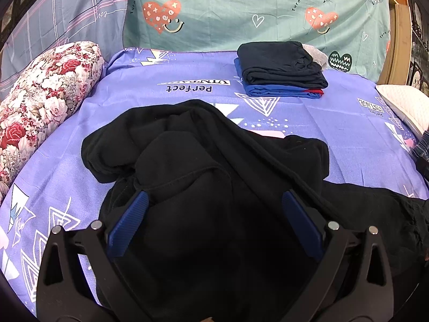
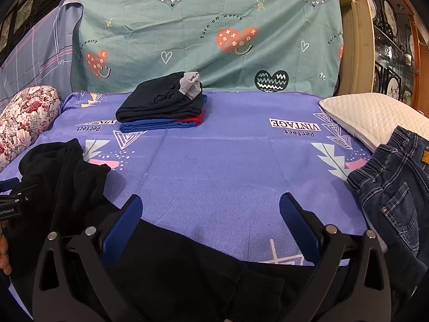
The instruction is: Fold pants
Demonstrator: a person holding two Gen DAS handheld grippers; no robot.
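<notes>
Lying rumpled on purple sheet (image 2: 228, 166): black pants (image 1: 203, 161); left claw (image 1: 214, 201), right claw (image 2: 211, 206) both spread apart.

purple bed sheet (image 2: 228, 166) carries black pants (image 1: 203, 161), folded stack (image 2: 161, 110), jeans (image 2: 394, 187)

Black pants (image 2: 187, 268) beneath the wide-open right hand-held gripper (image 2: 211, 206), jeans (image 2: 394, 196) to the right.

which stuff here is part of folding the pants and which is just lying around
In the job: black pants, left gripper, right gripper.

Lying about: folded clothes stack, jeans, floral cushion, white pillow.
</notes>
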